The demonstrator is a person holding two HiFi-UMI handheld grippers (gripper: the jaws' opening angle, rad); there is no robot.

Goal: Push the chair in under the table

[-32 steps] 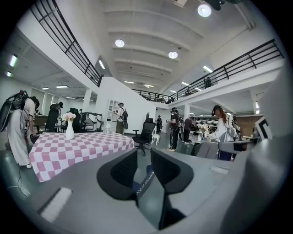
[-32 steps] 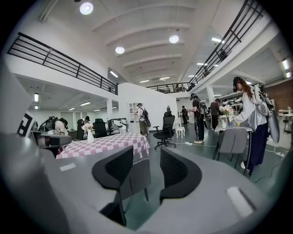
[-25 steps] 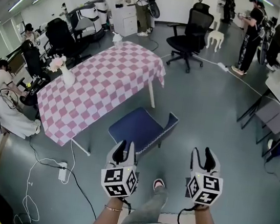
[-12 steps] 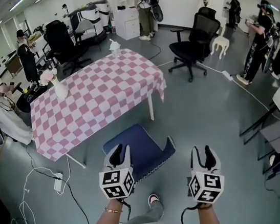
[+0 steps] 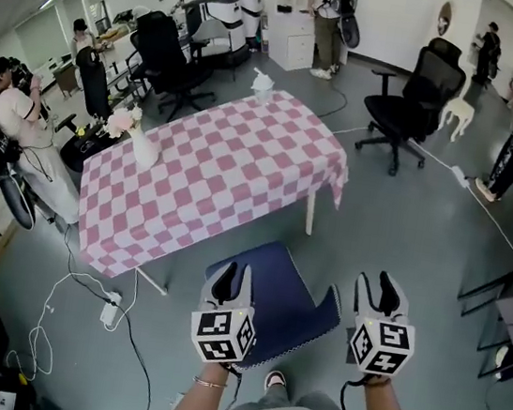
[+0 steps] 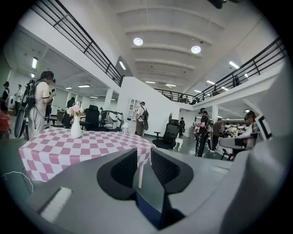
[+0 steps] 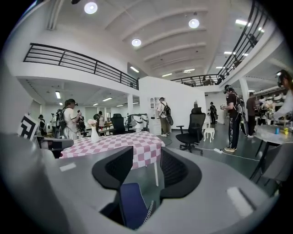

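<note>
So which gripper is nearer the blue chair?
Left. The left gripper hangs over the near left edge of the blue chair; the right gripper is off its right side, over floor.

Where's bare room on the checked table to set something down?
Most of the pink-and-white checked tablecloth is bare, from the white flower vase near its left end to the right edge above the white table leg. A small white object takes the far corner. Crowded left of the table: people, black chairs, floor cables.
</note>
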